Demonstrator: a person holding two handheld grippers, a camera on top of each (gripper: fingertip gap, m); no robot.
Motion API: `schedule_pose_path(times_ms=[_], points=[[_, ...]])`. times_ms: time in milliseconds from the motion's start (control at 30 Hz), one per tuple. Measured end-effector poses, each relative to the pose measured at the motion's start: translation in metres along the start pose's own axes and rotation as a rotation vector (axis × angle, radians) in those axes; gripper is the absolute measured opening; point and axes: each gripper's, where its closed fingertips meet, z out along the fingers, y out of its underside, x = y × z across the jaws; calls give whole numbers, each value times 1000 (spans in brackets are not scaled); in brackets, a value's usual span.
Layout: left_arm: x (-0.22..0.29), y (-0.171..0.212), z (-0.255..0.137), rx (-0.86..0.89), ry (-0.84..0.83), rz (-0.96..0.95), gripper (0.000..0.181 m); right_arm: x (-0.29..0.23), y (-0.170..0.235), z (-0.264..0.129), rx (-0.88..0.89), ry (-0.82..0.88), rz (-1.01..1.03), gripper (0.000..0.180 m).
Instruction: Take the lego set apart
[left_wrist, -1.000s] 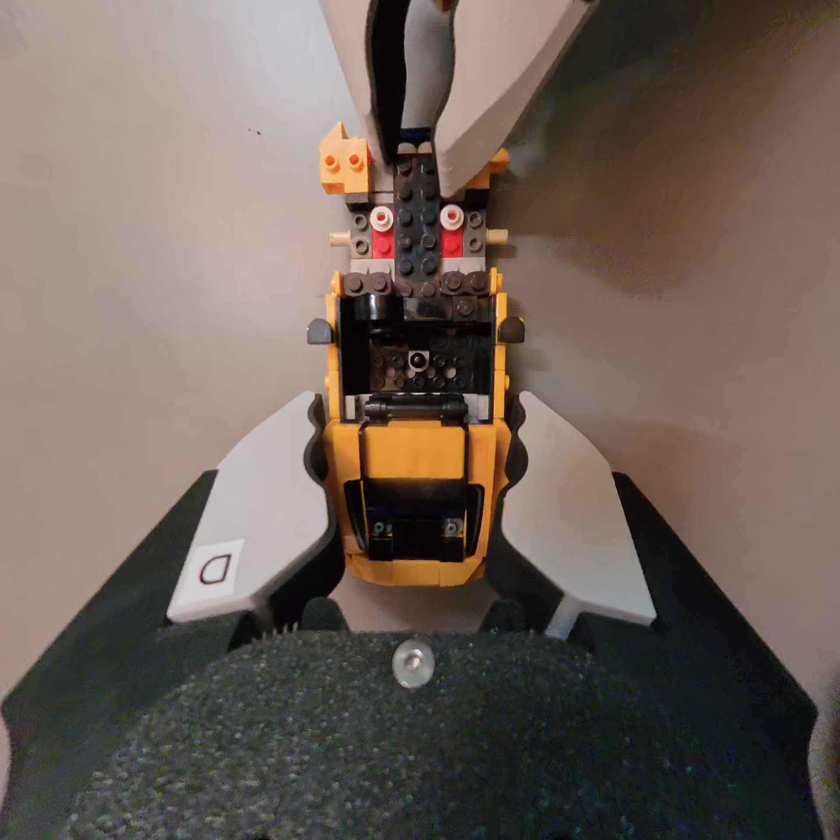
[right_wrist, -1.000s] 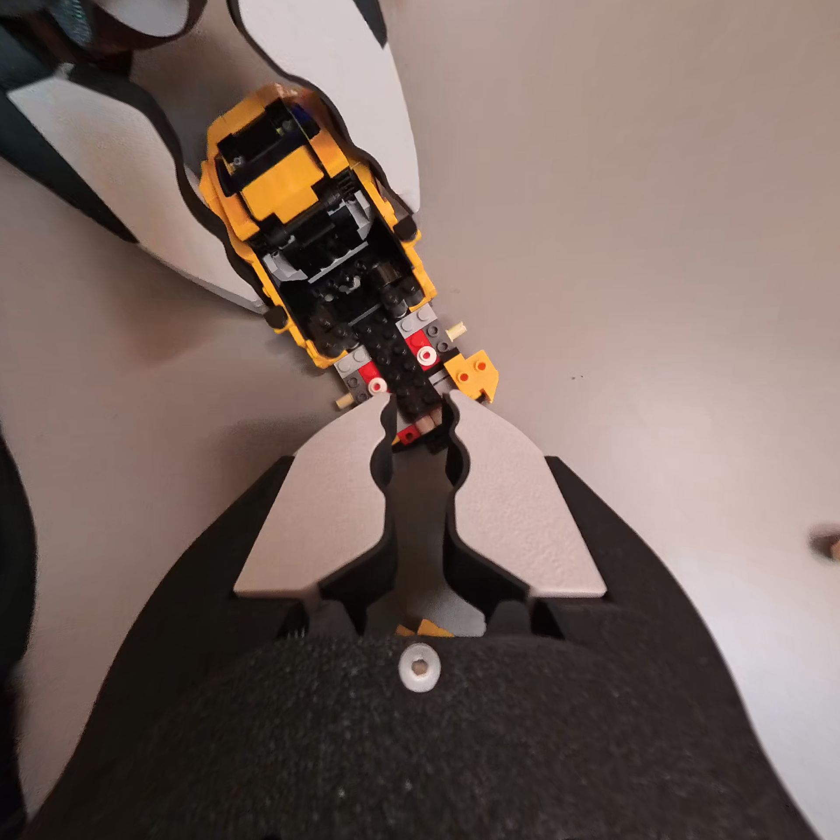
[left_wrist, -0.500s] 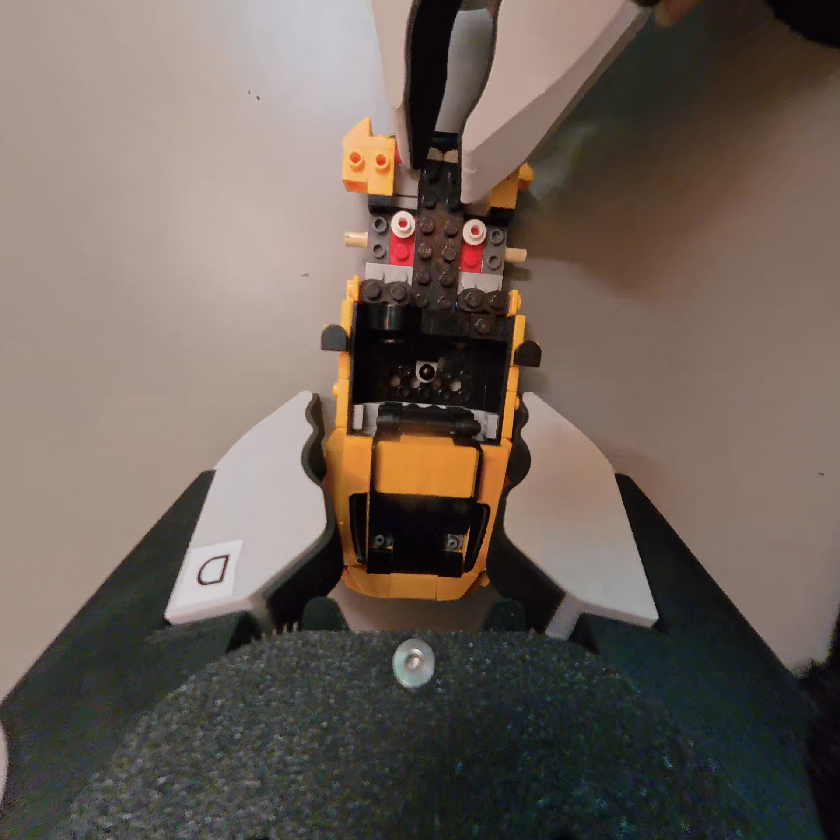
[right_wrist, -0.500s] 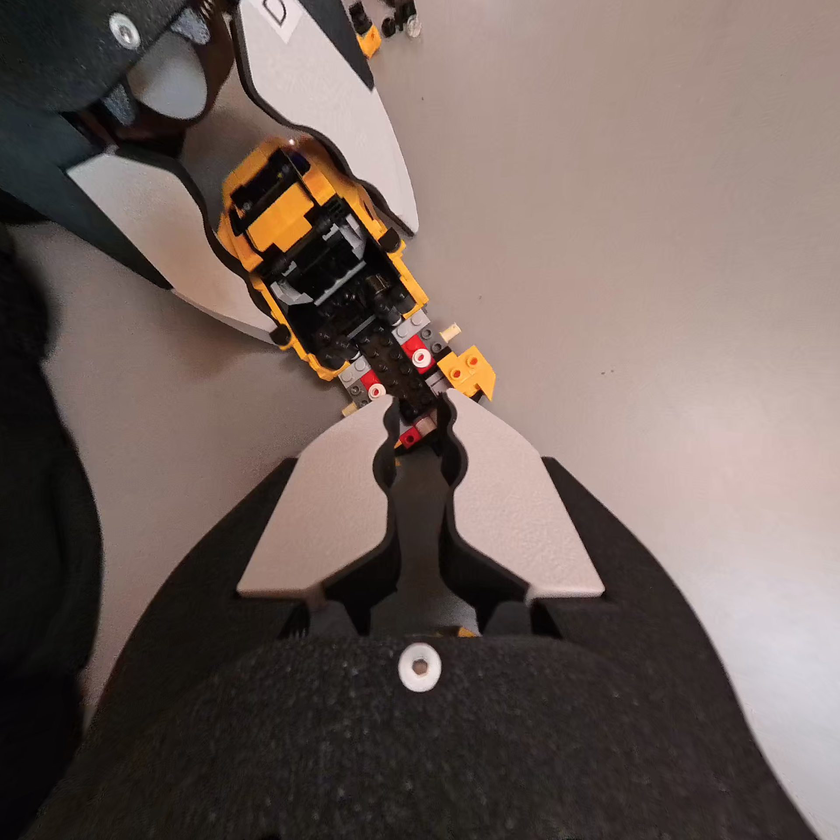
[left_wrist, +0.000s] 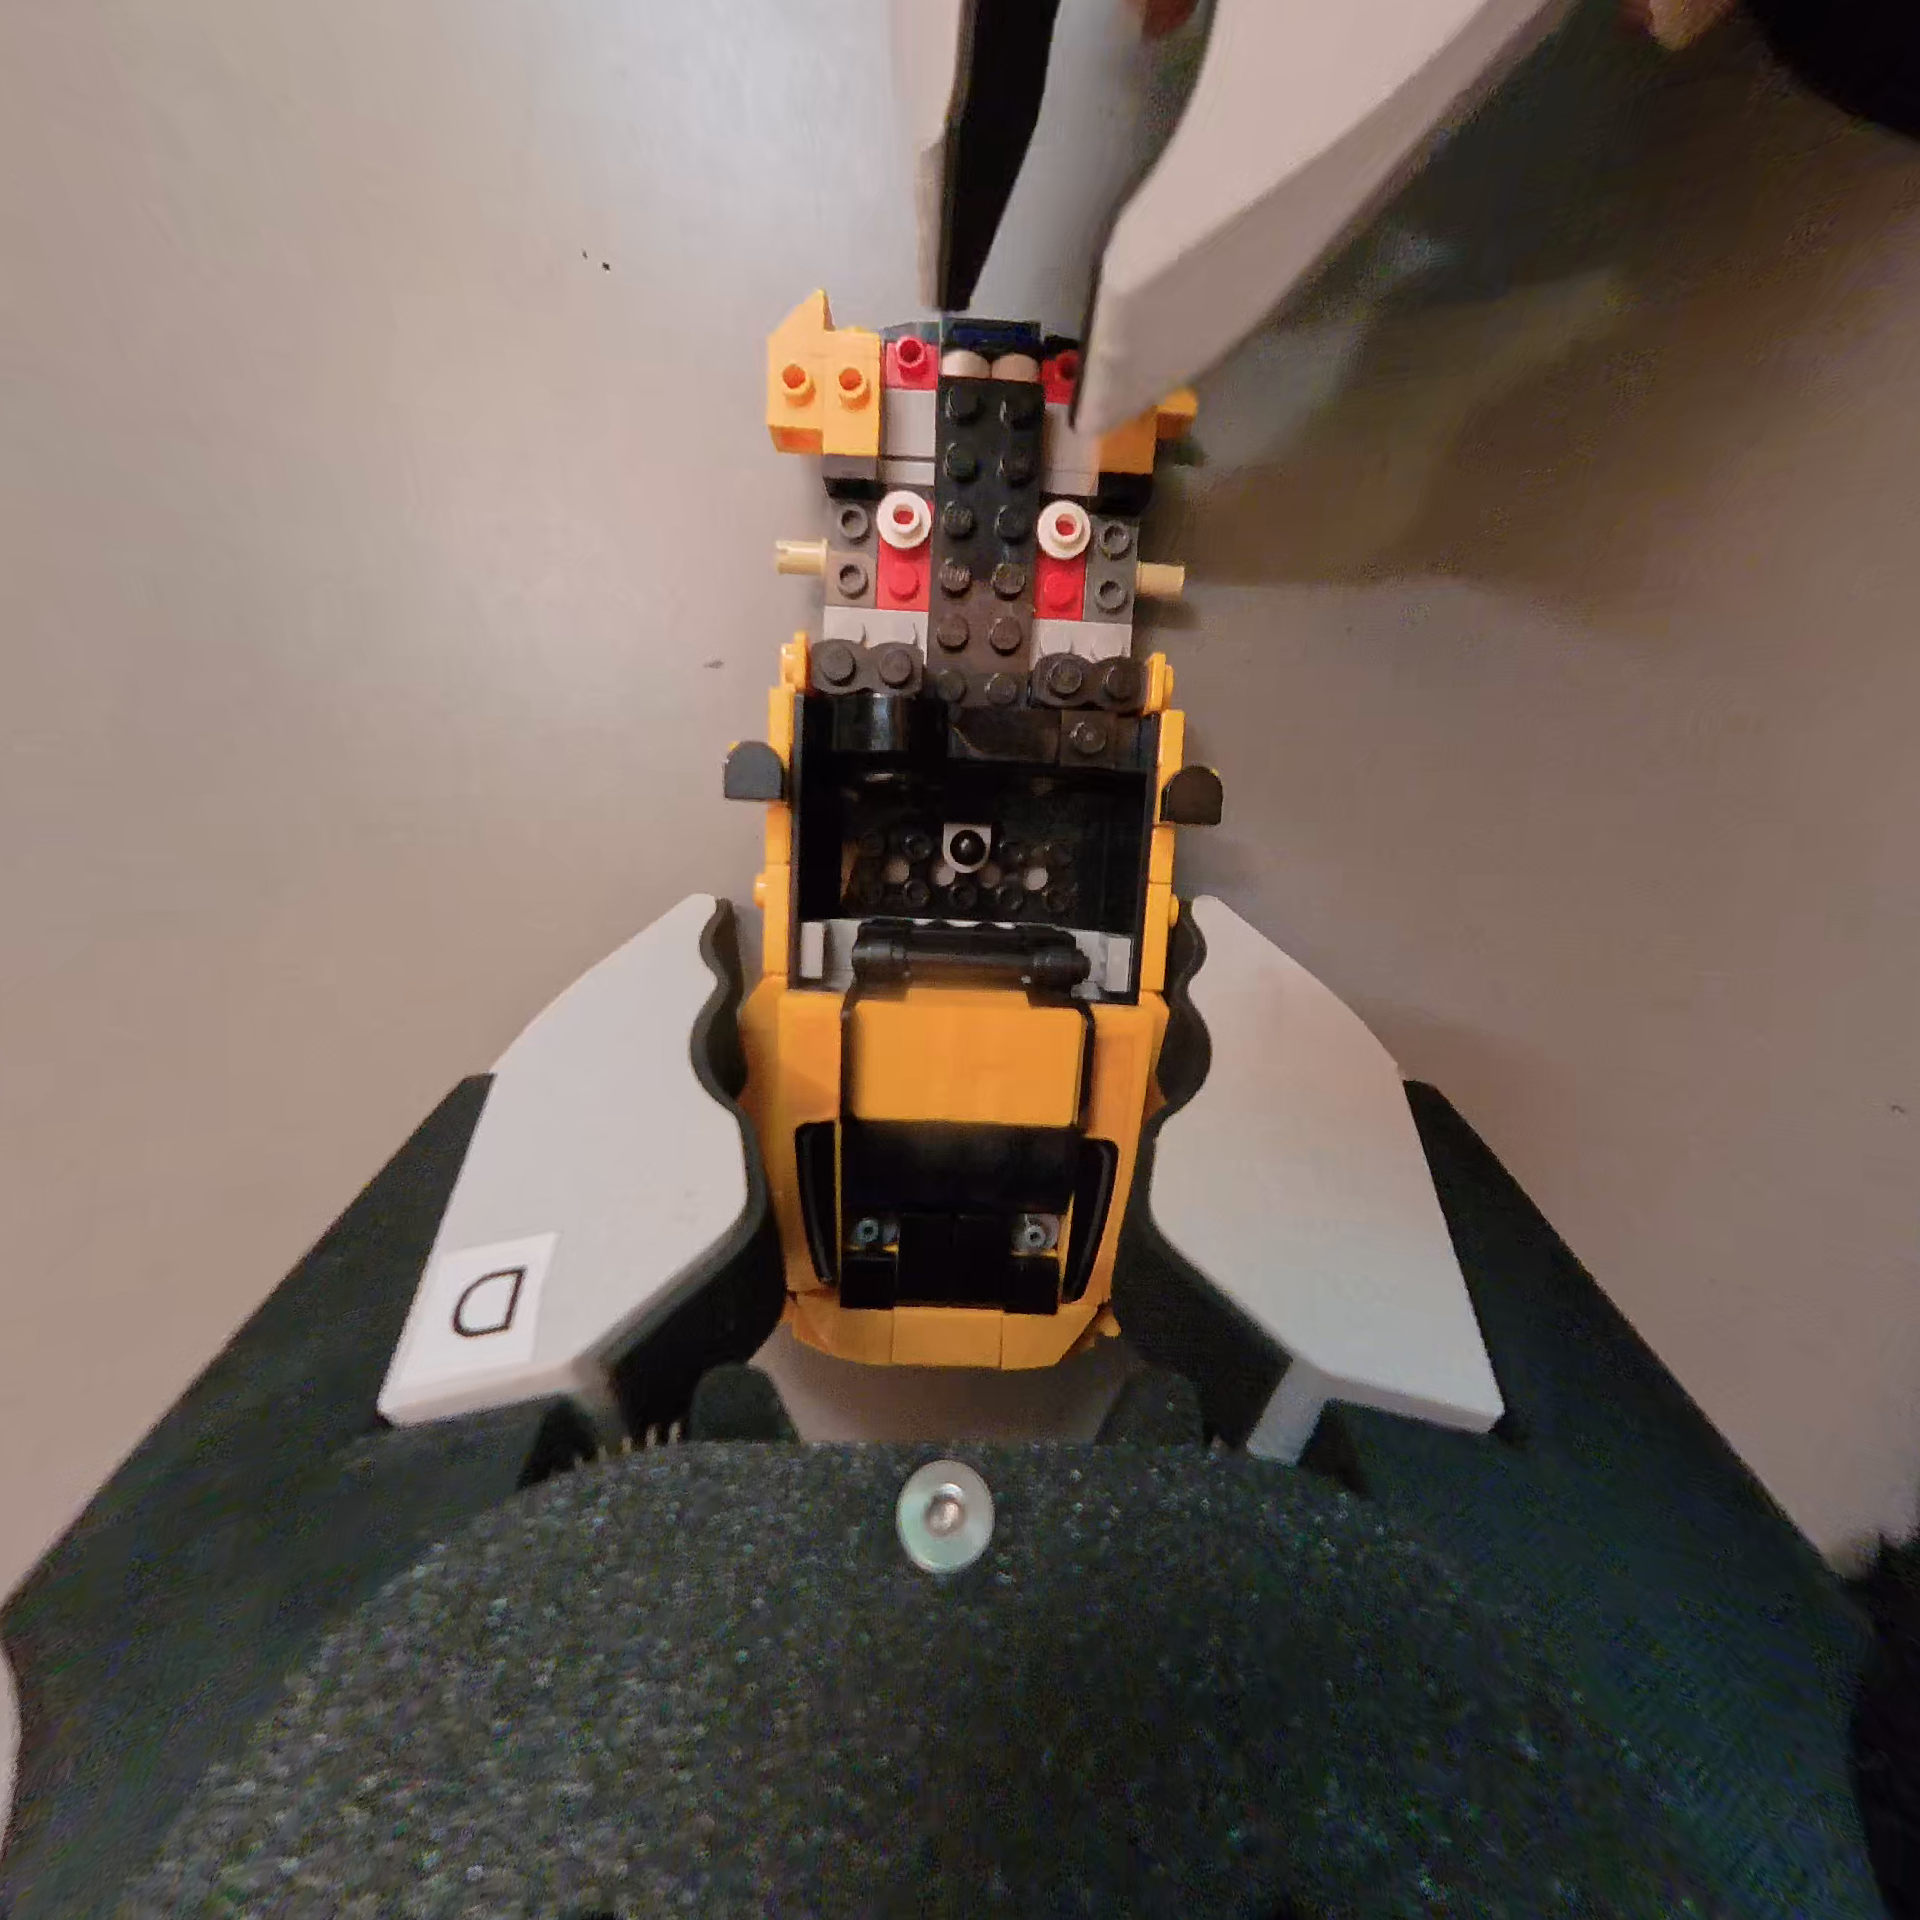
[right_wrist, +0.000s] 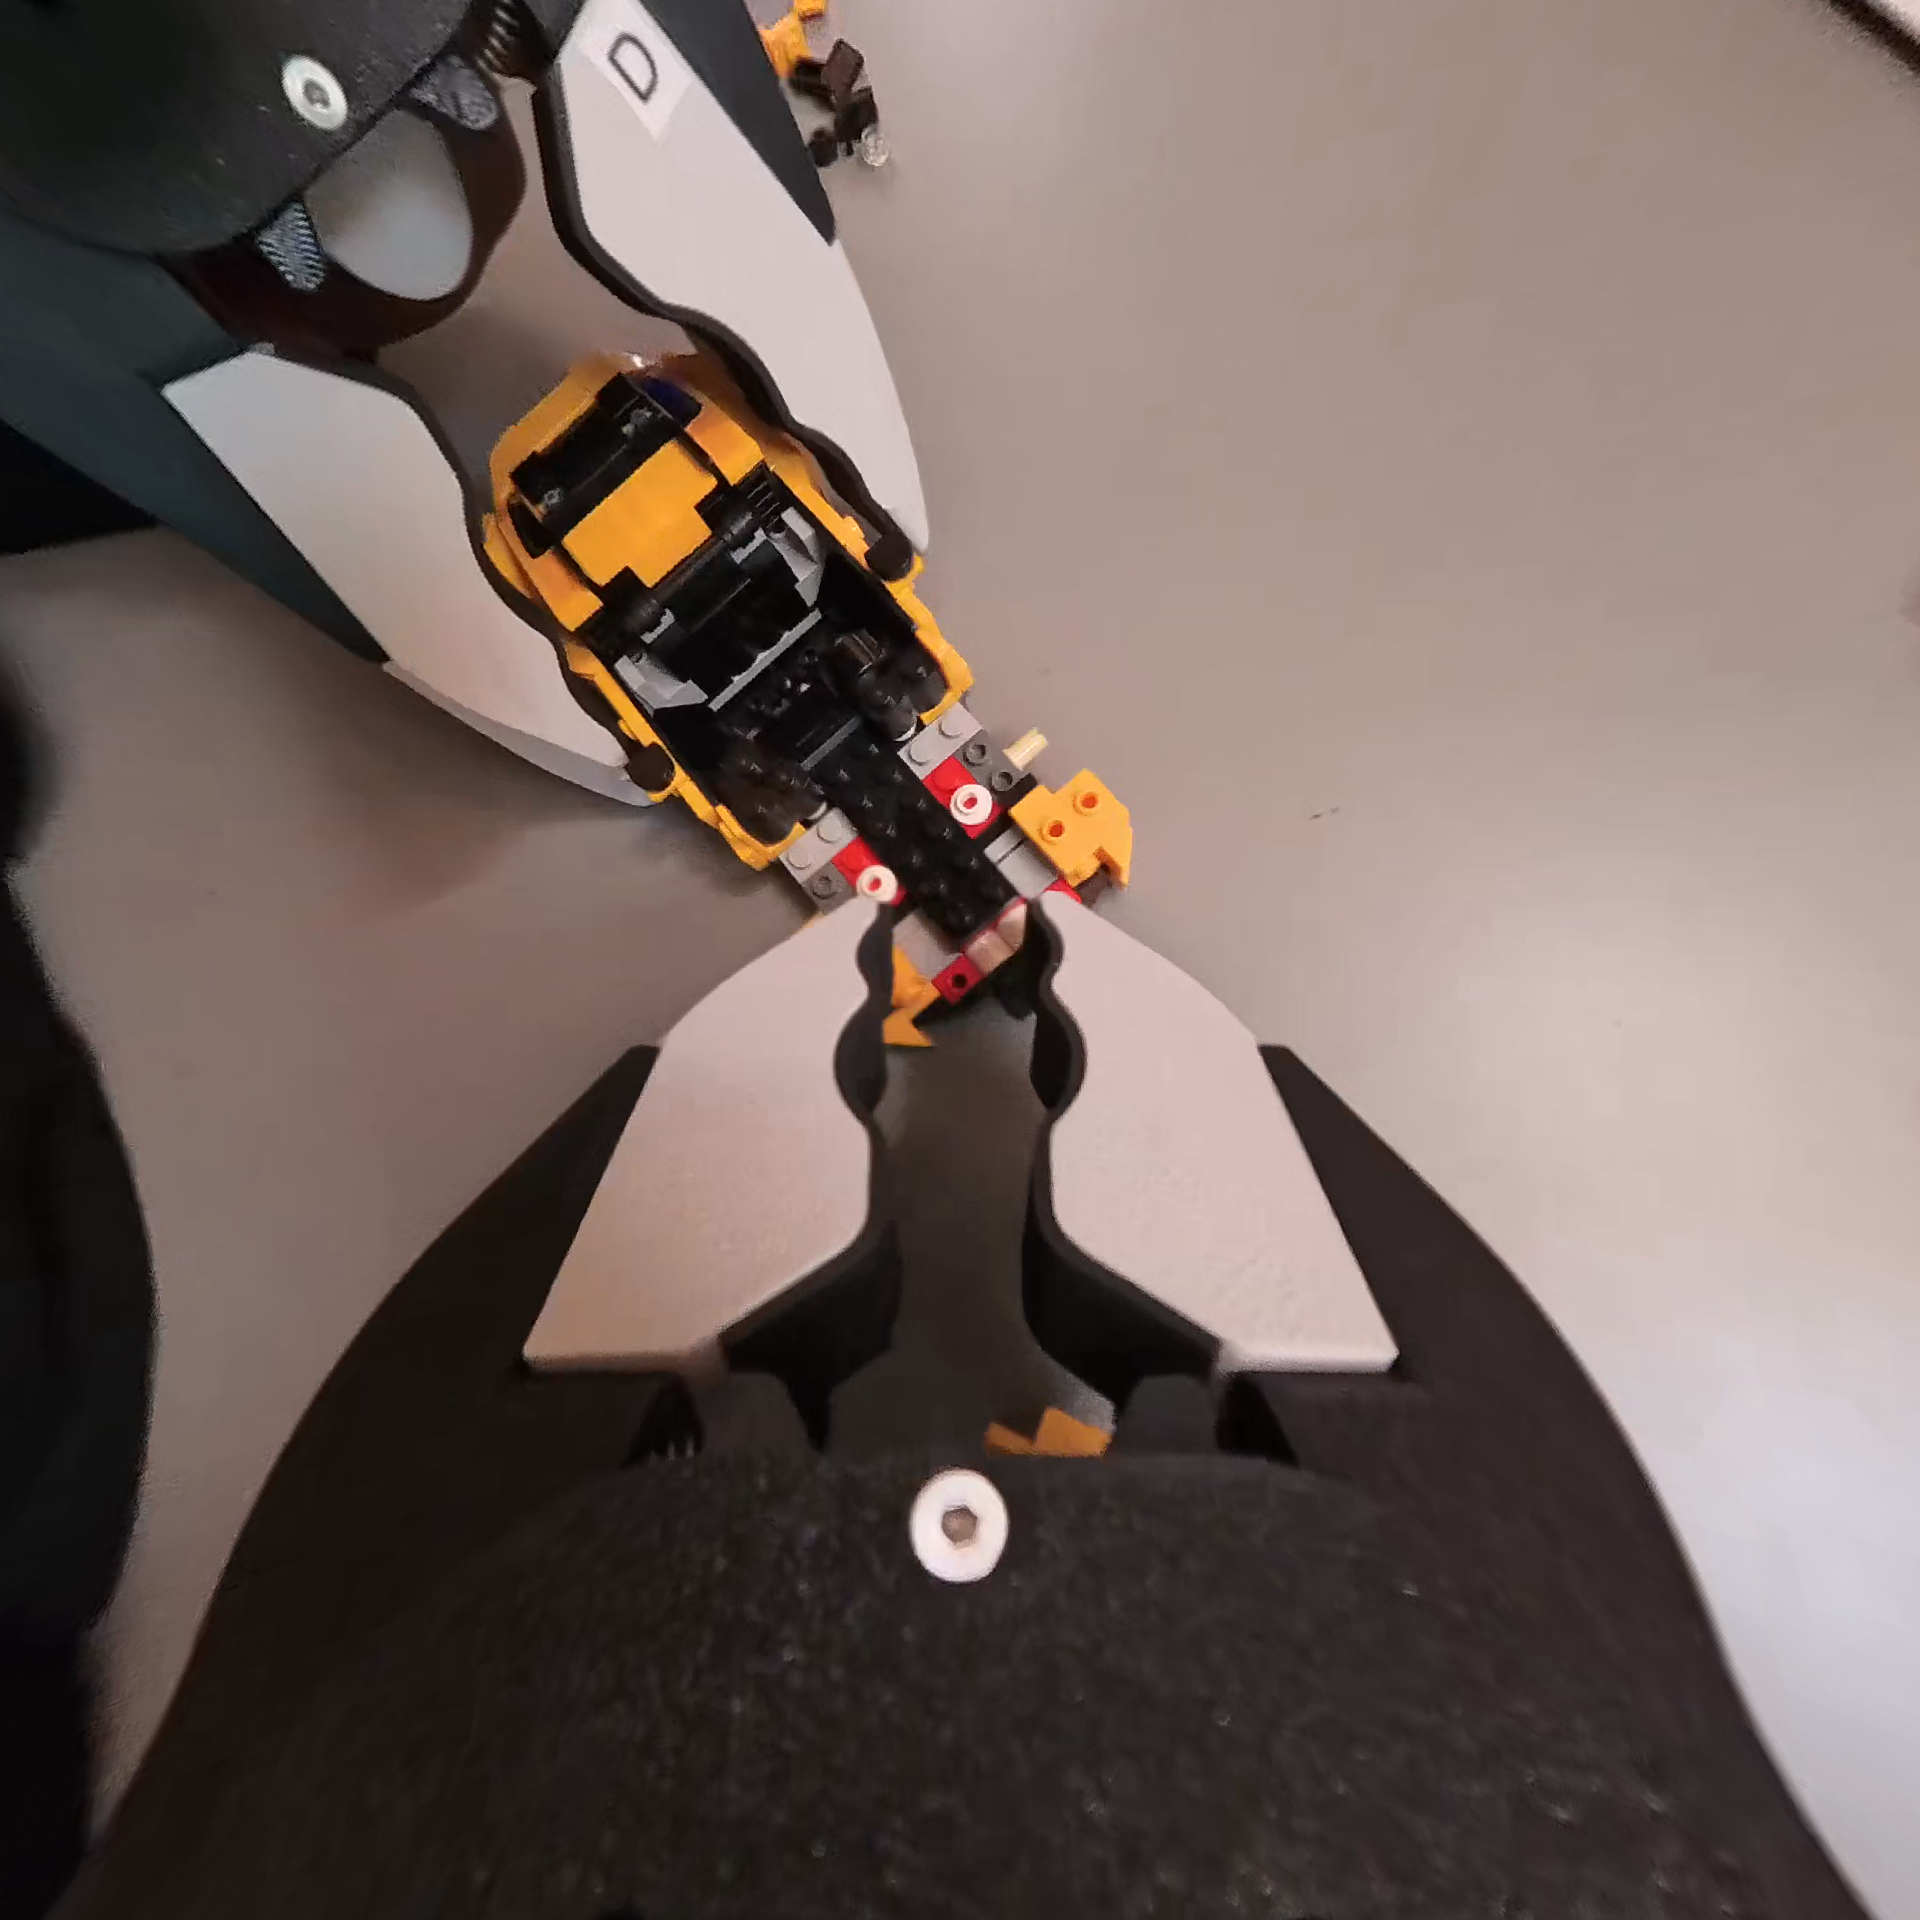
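Left wrist view. Clamps the left gripper (left_wrist: 956, 1049) on the orange rear half of the toy car (left_wrist: 961, 1091), one finger flat against each flank, body square between them at the centre of the frame on the bare grey table (left_wrist: 364, 520). Shows the stripped nose at 12 o'clock: a black studded plate (left_wrist: 982, 520) down the middle, red and grey bricks either side, an orange corner brick (left_wrist: 821, 390) at 11 o'clock. Shows the right gripper (left_wrist: 1023, 312) coming down from 12 to 1 o'clock, one finger (left_wrist: 1143, 343) overlapping the far right corner of the nose.

Right wrist view. Holds the right gripper's fingers slightly apart, tips straddling the very end of the nose at 12 o'clock; cannot tell whether they pinch it or merely bracket it. Puts the car up toward 11 o'clock, inside the left gripper's hold. Leaves loose dark pieces (right_wrist: 842, 94) at the top edge, and a scrap of orange (right_wrist: 1044, 1434) low between the fingers.

For the step, probably prying off the end bricks: best to close fully on that end cluster before pulling, peel upward off the studs rather than drag along the car, and keep the rear clamp firm and low so the body stays down. Risks slipping off so small a bite.
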Motion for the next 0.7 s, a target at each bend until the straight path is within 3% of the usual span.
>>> schedule_pose_path(times_ms=[300,367,700], points=[[1,-1,0,11,-15,17,77,0,1,12,-106,-27,19,27],[2,-2,0,7,-20,27,77,2,0,14,-128,-12,12,18],[0,-3,-2,-15,0,24,73,-9,-11,17,14,-12,41,16]])
